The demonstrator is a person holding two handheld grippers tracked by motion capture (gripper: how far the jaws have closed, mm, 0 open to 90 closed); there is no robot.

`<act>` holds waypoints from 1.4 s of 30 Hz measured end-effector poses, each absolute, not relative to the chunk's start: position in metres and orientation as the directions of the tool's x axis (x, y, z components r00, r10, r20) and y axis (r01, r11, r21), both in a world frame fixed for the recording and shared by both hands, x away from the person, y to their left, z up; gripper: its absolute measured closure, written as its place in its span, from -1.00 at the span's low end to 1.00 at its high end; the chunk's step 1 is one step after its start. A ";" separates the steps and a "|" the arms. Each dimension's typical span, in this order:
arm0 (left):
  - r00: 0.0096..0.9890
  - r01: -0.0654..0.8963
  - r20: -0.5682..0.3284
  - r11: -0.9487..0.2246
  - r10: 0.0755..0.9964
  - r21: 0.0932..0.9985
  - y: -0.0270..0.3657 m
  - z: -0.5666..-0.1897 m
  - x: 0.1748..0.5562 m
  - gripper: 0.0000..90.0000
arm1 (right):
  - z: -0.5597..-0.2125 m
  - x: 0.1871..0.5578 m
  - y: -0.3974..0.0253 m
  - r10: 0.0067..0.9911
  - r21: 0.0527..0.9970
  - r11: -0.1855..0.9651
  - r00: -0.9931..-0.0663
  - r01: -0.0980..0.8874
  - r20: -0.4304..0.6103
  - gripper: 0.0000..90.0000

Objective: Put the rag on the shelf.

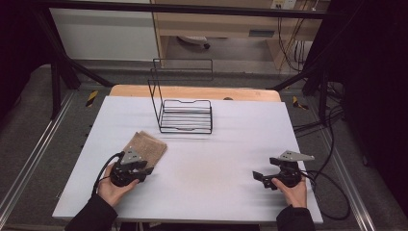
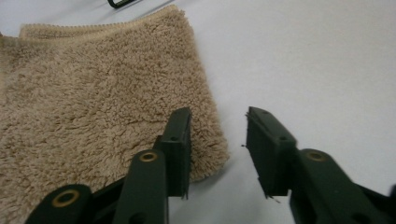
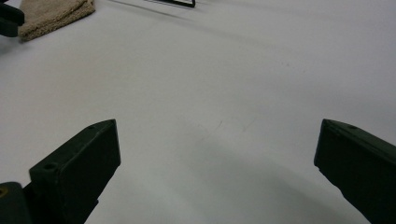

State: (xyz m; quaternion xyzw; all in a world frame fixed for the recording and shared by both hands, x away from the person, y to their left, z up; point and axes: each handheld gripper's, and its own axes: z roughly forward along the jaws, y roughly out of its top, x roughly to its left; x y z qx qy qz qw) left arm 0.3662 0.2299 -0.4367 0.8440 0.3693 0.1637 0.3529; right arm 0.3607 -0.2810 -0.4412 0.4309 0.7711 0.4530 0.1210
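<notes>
Jaws released on both my grippers: left gripper point(image 2: 218, 140) at towel point(image 2: 93, 102) corner, rack point(image 1: 185, 113) at 12 o'clock; right gripper point(image 3: 217, 163) over bare table point(image 3: 233, 70).

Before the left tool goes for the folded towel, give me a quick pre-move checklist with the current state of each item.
1. Left tool open: ok, jaws apart.
2. Left tool lined up on the towel: ok, one jaw over its near corner, the other over bare table.
3. Towel gripped: not ok, nothing between the jaws.
4. Right tool open and free: ok, over bare table.
5. Wire rack unobstructed: ok, holds nothing.
</notes>
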 end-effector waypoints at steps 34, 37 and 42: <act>0.640 0.557 0.014 -0.477 0.768 0.680 0.227 -0.439 0.373 0.93 | -0.441 0.361 -0.281 0.774 0.803 0.215 -0.598 0.556 0.208 -0.97; 0.638 0.566 -0.027 -0.445 0.769 0.694 0.228 -0.434 0.373 0.94 | -0.441 0.361 -0.281 0.773 0.802 0.217 -0.600 0.556 0.207 -0.97; 0.635 0.571 -0.050 -0.425 0.771 0.703 0.224 -0.428 0.371 0.95 | -0.441 0.361 -0.281 0.772 0.802 0.219 -0.601 0.556 0.207 -0.97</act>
